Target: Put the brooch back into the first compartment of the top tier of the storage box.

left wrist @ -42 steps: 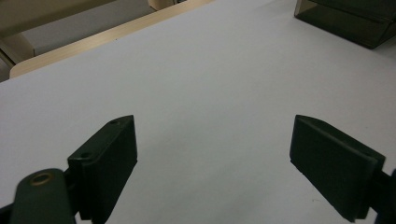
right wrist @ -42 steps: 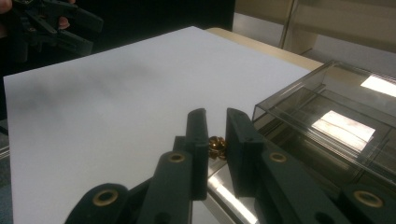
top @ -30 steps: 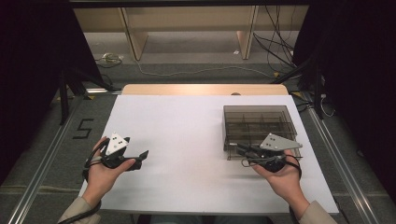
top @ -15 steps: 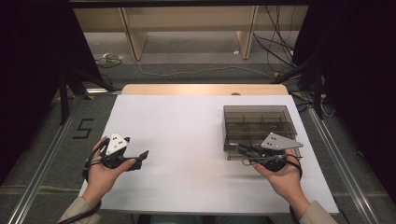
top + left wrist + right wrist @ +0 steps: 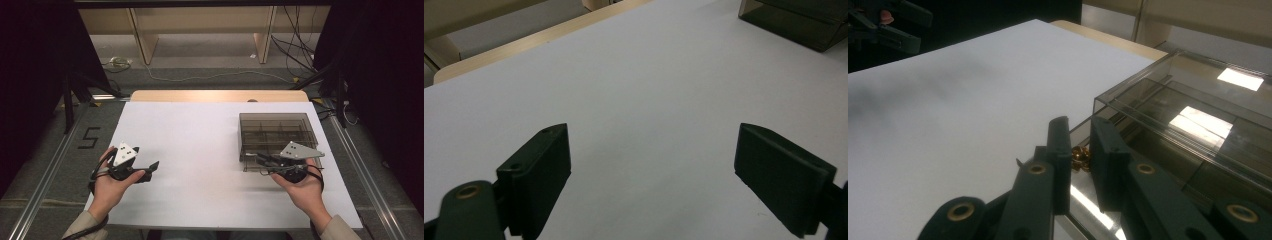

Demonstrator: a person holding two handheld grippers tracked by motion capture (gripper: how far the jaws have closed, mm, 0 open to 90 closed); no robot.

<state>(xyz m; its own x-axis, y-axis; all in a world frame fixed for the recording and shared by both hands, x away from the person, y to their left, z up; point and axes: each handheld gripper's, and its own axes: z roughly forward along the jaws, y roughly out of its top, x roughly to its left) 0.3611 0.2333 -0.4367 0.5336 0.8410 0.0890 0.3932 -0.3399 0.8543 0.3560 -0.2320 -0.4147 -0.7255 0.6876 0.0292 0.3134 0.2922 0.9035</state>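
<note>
On the white table (image 5: 200, 150) — smoky clear box (image 5: 277, 132), compartmented.

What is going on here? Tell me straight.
A person holds a gripper in each hand over a white table. The right gripper sits at the near corner of a smoky clear compartment box, jaws almost together, small gold pieces showing in the gap; a grip can't be confirmed. The left gripper rests open, holding nothing.

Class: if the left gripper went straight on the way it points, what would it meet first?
Likely the bare white table; the left gripper angles slightly down at it, with the tinted box off to one side.
</note>
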